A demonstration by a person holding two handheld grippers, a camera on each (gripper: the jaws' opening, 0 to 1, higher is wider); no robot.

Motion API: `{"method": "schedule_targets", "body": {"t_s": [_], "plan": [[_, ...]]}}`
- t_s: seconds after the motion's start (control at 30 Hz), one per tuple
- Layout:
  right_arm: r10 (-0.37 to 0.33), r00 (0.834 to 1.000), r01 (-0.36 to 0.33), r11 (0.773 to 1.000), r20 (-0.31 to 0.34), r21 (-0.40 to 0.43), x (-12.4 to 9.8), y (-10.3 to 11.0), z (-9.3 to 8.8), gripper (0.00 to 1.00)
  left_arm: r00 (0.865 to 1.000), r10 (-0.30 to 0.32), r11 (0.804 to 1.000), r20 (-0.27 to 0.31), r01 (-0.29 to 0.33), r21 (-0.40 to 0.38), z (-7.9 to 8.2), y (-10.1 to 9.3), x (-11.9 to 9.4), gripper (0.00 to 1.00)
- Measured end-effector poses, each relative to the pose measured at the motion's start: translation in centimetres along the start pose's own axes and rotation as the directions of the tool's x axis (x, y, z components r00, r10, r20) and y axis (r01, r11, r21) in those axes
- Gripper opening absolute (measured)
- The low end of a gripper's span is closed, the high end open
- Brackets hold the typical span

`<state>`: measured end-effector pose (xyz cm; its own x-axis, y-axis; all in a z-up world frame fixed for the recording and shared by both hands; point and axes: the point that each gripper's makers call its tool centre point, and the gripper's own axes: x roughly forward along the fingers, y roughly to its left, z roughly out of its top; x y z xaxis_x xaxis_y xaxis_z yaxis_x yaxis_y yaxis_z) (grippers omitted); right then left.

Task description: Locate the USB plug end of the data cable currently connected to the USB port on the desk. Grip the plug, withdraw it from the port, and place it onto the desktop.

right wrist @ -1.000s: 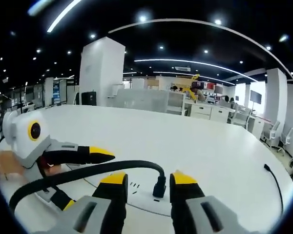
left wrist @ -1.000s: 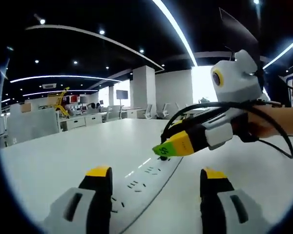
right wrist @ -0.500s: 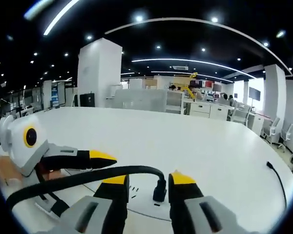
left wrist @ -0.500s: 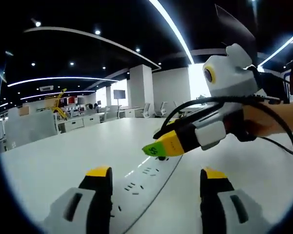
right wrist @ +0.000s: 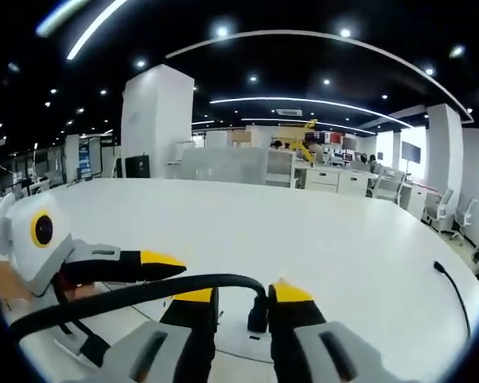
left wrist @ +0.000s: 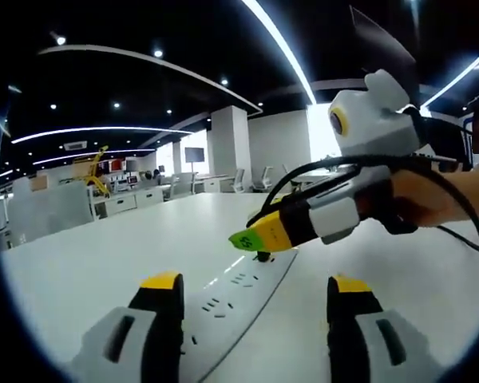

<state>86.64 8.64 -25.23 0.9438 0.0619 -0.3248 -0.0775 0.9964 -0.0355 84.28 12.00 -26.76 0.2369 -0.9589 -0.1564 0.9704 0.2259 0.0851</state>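
A black USB plug (right wrist: pixel 258 313) stands upright in a white socket strip (right wrist: pixel 241 349) set into the white desk. Its black cable (right wrist: pixel 136 292) arcs away to the left. My right gripper (right wrist: pixel 243 294) straddles the plug, jaws open: the right jaw is close against the plug and the left jaw stands apart from it. In the left gripper view the right gripper (left wrist: pixel 259 237) reaches in from the right, held by a hand (left wrist: pixel 431 195), with its yellow-green tip just above the plug (left wrist: pixel 263 256). My left gripper (left wrist: pixel 251 283) hovers open over the socket strip (left wrist: pixel 223 299), holding nothing.
The left gripper (right wrist: pixel 156 261) shows at the left of the right gripper view, low beside the strip. Another black cable end (right wrist: pixel 443 273) lies on the desk at the far right. The white desk (right wrist: pixel 319 231) stretches ahead. Office desks and chairs stand far behind.
My right gripper's jaws have narrowed around the plug. In the left gripper view the right gripper has shifted slightly left. The left gripper has stayed put.
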Motion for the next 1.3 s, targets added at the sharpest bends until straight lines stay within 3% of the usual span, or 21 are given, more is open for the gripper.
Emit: {"method": "schedule_targets", "body": {"t_s": [0.27, 0.63, 1.03, 1.3], "plan": [[-0.028, 0.999, 0.027, 0.999, 0.019, 0.032, 0.1, -1.2, 0.0, 0.15, 1.0, -0.005, 1.0, -0.002, 0.005, 0.011, -0.1, -0.3, 0.1, 0.73], [-0.04, 0.998, 0.035, 0.994, 0.043, 0.102, 0.8, -2.7, 0.2, 0.11, 1.0, -0.007, 1.0, 0.006, 0.007, 0.011, 0.0, -0.5, 0.3, 0.73], [-0.084, 0.996, 0.083, 0.996, 0.036, 0.027, 1.0, -2.9, 0.3, 0.09, 1.0, -0.002, 1.0, 0.008, 0.001, 0.014, -0.2, -0.5, 0.1, 0.72], [-0.088, 0.996, 0.087, 0.995, 0.031, 0.049, 0.9, -2.8, 0.3, 0.08, 1.0, 0.003, 1.0, 0.013, -0.003, 0.013, -0.1, -0.4, 0.1, 0.72]]}}
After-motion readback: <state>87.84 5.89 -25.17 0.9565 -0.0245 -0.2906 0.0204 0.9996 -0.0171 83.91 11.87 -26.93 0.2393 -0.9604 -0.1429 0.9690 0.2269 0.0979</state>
